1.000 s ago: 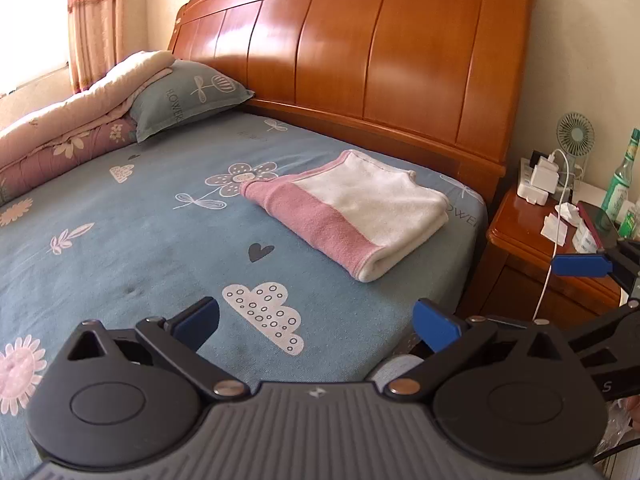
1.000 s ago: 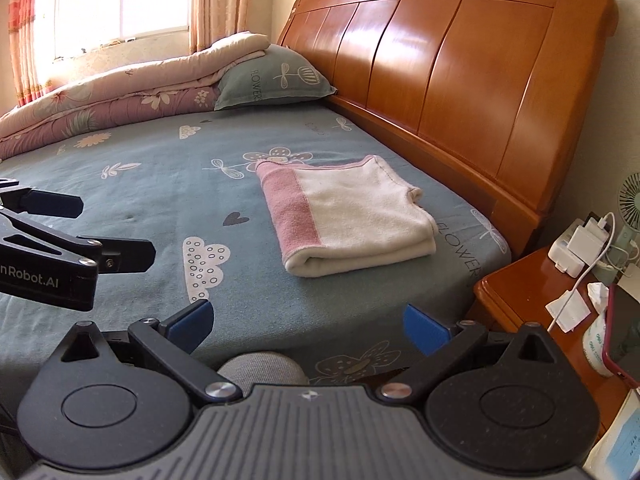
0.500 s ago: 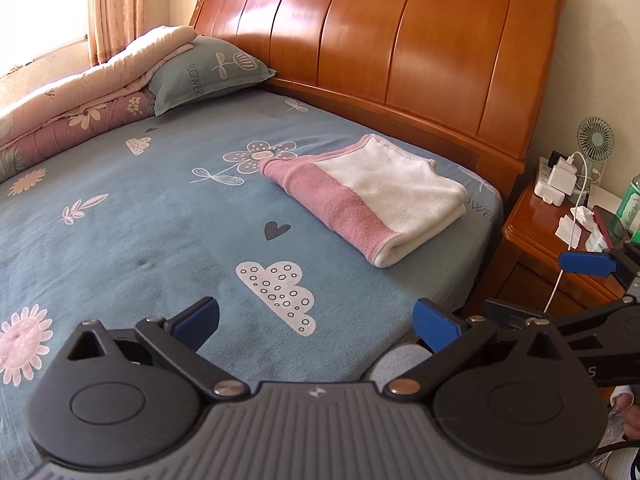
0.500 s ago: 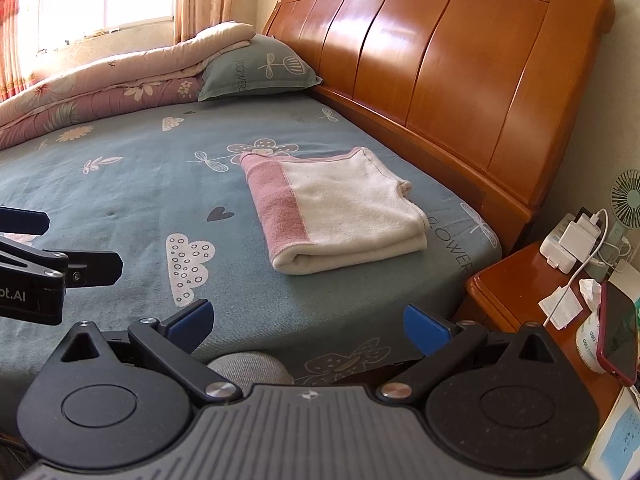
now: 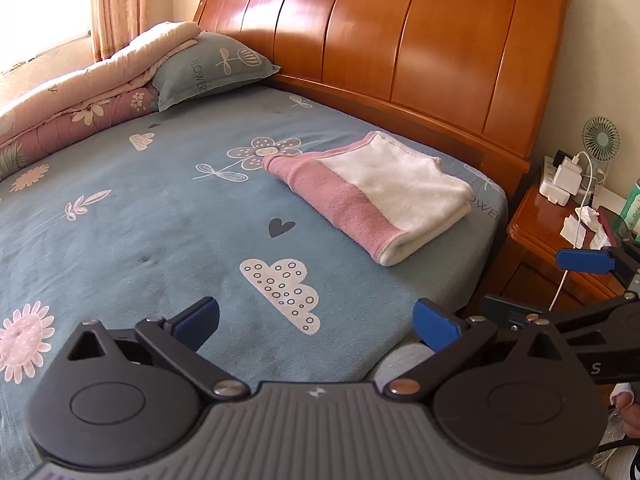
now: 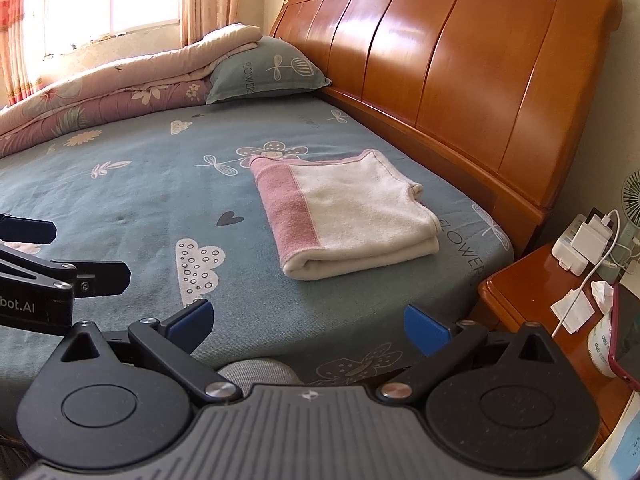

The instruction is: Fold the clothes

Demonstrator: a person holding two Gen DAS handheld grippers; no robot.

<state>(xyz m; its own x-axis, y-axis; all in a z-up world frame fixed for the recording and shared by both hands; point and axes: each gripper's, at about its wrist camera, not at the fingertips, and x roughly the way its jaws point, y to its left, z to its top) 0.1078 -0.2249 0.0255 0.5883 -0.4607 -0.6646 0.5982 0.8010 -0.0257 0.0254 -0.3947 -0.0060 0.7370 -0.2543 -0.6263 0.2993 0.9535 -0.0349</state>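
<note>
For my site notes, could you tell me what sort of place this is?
A home bedroom: a bed with a wooden headboard, a pillow, and a nightstand beside it.

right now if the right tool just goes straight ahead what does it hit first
Most likely the blue patterned bed sheet: the open right tool points low across the mattress edge. Beyond that, slightly farther along the line, lies the folded pink-and-white garment. Depth is hard to judge through the fisheye.

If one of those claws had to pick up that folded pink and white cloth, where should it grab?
Probably the rounded folded edge nearest the grippers, approached from the bed's foot side: the layers join there, so the cloth should lift without unfolding.
</note>
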